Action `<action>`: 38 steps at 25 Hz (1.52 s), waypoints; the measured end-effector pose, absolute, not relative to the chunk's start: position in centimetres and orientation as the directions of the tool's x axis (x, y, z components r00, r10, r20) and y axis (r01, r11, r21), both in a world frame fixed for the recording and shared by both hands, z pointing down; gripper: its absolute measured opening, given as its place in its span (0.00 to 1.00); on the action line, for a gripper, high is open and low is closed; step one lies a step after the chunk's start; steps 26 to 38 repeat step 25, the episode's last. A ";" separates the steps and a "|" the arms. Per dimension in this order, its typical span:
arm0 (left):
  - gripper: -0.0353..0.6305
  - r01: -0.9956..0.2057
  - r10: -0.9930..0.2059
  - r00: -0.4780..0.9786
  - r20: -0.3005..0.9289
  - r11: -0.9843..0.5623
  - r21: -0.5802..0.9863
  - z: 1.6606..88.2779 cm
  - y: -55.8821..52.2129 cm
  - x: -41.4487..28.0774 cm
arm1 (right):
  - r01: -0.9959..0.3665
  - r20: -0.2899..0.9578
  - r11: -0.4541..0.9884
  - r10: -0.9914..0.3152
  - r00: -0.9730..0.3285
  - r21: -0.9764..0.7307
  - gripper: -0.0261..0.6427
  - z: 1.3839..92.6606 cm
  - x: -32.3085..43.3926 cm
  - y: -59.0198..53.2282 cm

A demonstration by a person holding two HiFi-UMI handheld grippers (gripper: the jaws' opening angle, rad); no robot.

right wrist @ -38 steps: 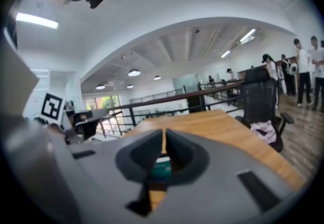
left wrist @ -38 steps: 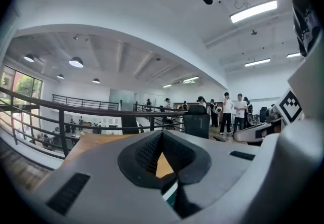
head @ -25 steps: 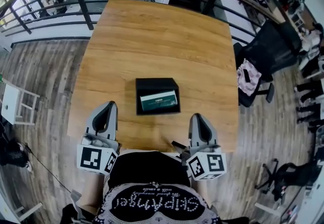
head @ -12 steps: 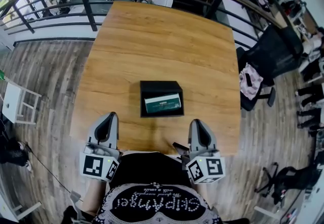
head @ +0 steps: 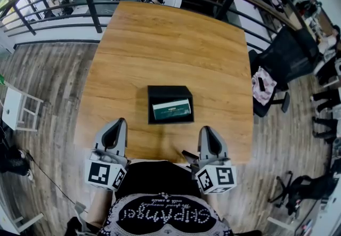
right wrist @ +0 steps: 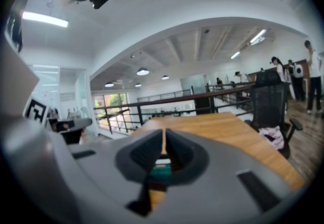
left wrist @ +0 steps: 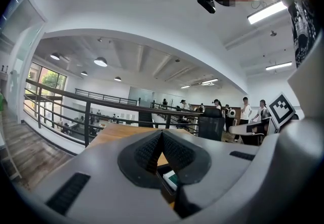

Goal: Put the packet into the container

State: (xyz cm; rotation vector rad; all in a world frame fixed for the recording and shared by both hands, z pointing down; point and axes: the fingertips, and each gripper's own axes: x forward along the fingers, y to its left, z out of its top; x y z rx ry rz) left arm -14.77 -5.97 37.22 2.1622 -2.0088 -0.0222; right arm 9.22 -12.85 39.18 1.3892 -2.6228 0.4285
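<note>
A black open container (head: 169, 92) stands on the wooden table (head: 170, 43), near its front edge. In it lies a green and white packet (head: 171, 109). My left gripper (head: 119, 122) rests at the table's front edge, left of the container, shut and empty. My right gripper (head: 204, 129) sits to the container's right, also shut with nothing held. In the left gripper view, the left gripper (left wrist: 162, 132) has its pads together, with the packet (left wrist: 171, 180) showing just beyond. The right gripper (right wrist: 163, 131) looks at the packet (right wrist: 163, 169) past its closed pads.
A dark metal railing (head: 90, 0) curves round the table's far side. A black office chair (head: 282, 59) with a pink cloth (head: 262, 84) stands to the right. A white stool (head: 18, 108) is on the floor at left. People stand far off (left wrist: 245, 112).
The head view shifted slightly a second ago. Both grippers and the packet in the container keep their places.
</note>
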 end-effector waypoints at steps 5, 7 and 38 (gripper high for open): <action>0.09 -0.986 -0.988 0.091 0.124 -0.072 0.149 37.5 -6.2 -14.5 | -0.822 0.260 0.543 -0.780 -0.569 -0.170 0.10 39.3 9.1 -13.0; 0.09 -0.986 -0.986 0.097 0.132 -0.077 0.149 37.6 -6.3 -14.3 | -0.822 0.260 0.545 -0.779 -0.570 -0.169 0.10 39.3 9.1 -13.0; 0.09 -0.992 -0.990 0.092 0.107 -0.083 0.093 36.8 -8.6 -14.3 | -0.826 0.203 0.545 -0.801 -0.564 -0.142 0.10 37.5 9.5 -15.5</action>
